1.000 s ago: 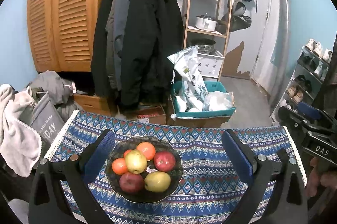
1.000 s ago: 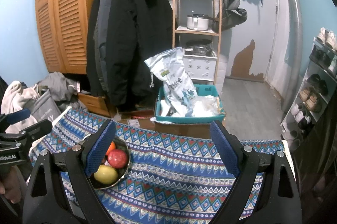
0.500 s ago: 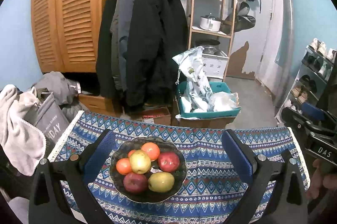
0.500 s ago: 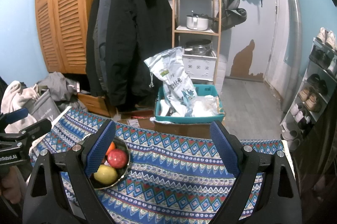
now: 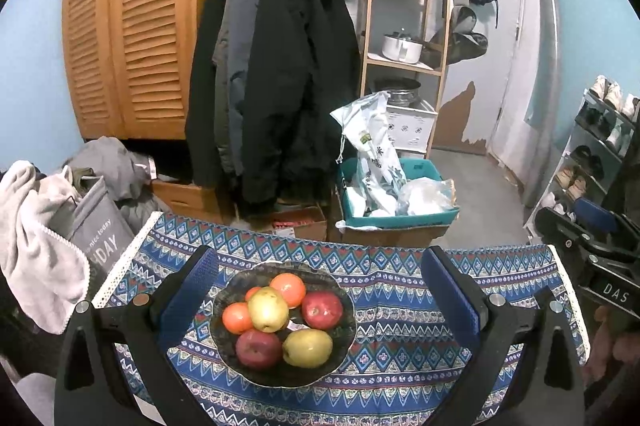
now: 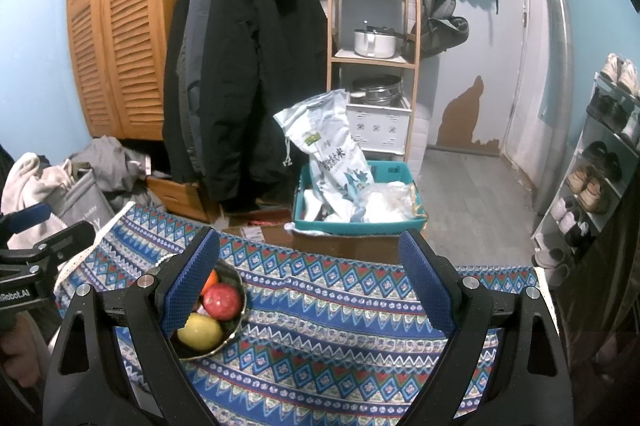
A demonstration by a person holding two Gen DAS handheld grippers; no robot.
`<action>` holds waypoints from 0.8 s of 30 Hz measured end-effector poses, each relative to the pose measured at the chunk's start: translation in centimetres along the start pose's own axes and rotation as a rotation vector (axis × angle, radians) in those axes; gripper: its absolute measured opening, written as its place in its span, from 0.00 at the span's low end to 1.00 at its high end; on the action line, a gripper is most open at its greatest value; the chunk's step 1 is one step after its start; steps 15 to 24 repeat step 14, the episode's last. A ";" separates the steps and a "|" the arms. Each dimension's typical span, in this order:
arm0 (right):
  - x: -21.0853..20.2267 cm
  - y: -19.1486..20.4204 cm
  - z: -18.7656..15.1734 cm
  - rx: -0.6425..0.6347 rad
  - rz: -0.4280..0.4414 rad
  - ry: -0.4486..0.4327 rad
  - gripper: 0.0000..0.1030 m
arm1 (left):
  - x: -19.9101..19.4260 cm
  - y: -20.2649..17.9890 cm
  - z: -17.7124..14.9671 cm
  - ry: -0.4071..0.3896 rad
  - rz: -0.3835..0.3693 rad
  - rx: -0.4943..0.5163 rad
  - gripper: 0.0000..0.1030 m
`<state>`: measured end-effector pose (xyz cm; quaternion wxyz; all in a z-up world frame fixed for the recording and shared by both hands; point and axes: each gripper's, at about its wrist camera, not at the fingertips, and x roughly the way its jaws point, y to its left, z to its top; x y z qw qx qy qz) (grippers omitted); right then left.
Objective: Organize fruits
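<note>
A dark bowl [image 5: 344, 342] sits on the blue patterned tablecloth [image 5: 396, 330]. It holds two red apples [image 5: 322, 310], two yellow pears [image 5: 268, 309] and oranges [image 5: 288, 289]. My left gripper [image 5: 320, 290] is open and empty, its blue pads either side of the bowl, above it. My right gripper [image 6: 310, 282] is open and empty over the cloth [image 6: 328, 338], to the right of the bowl [image 6: 236, 322]. Its left pad hides part of the bowl; a red apple [image 6: 222, 300] and a pear [image 6: 200, 331] show.
The table's far edge drops to a teal bin [image 5: 400, 216] with bags on a cardboard box. Coats [image 5: 280, 78] hang behind, a shelf rack [image 5: 404, 38] to the right. Laundry and a grey bag [image 5: 96, 230] lie at the left. A shoe rack [image 6: 600, 162] stands right.
The left gripper's view has shifted slightly right and up; the bowl sits a little closer to centre between its pads. The right gripper has hardly moved.
</note>
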<state>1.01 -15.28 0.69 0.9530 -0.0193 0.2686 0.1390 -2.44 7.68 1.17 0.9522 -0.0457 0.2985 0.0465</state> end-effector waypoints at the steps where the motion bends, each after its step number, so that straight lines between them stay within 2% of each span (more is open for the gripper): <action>1: 0.0 0.1 0.0 0.000 0.000 0.000 0.87 | 0.0 0.0 0.0 0.000 -0.001 0.000 0.99; 24: 0.0 0.0 0.0 -0.001 0.001 0.001 0.87 | 0.1 -0.1 -0.1 0.006 -0.004 0.001 0.99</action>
